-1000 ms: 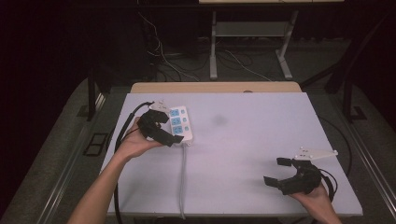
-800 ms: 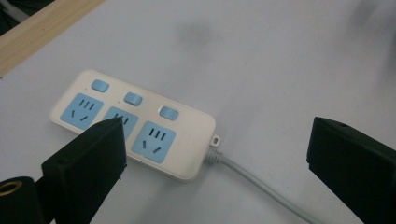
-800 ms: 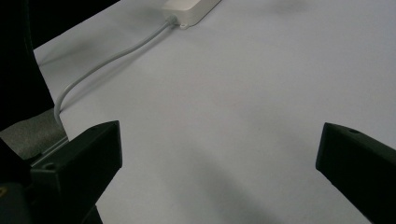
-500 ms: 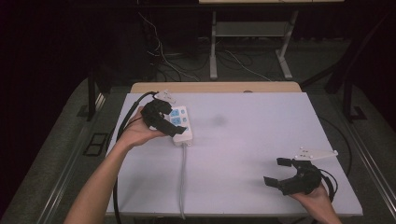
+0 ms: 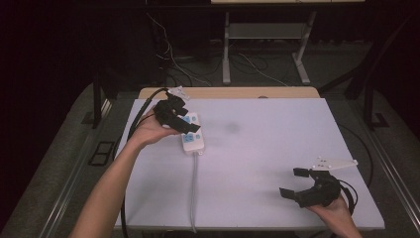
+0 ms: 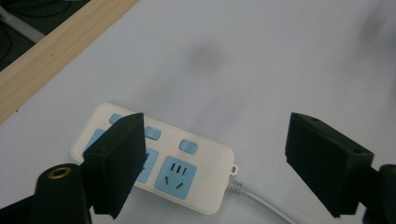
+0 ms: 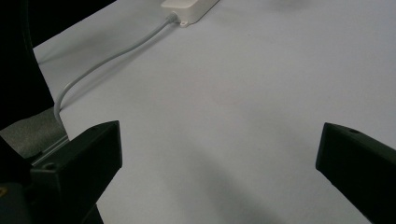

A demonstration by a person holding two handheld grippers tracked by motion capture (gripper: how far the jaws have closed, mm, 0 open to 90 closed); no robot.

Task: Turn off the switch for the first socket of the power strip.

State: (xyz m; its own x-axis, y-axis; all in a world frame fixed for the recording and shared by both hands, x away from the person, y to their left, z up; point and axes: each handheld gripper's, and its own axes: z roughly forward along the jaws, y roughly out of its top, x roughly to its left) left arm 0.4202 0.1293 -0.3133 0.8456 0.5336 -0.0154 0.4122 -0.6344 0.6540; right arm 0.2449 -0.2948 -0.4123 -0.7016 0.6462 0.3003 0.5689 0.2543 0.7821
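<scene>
Grippers both gaping wide: left gripper (image 5: 181,116) hangs over the white plastic power strip with blue sockets (image 6: 159,161) at the white table's (image 5: 257,148) far-left part, right gripper (image 5: 296,183) sits near-right, well apart, grasping nothing.

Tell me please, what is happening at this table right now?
A person holds a black two-jaw gripper in each hand. The left gripper, jaws open, hovers over a white plastic power strip with blue sockets on the white table. The strip's grey cable runs toward the near edge. The right gripper waits open, far from it.
</scene>
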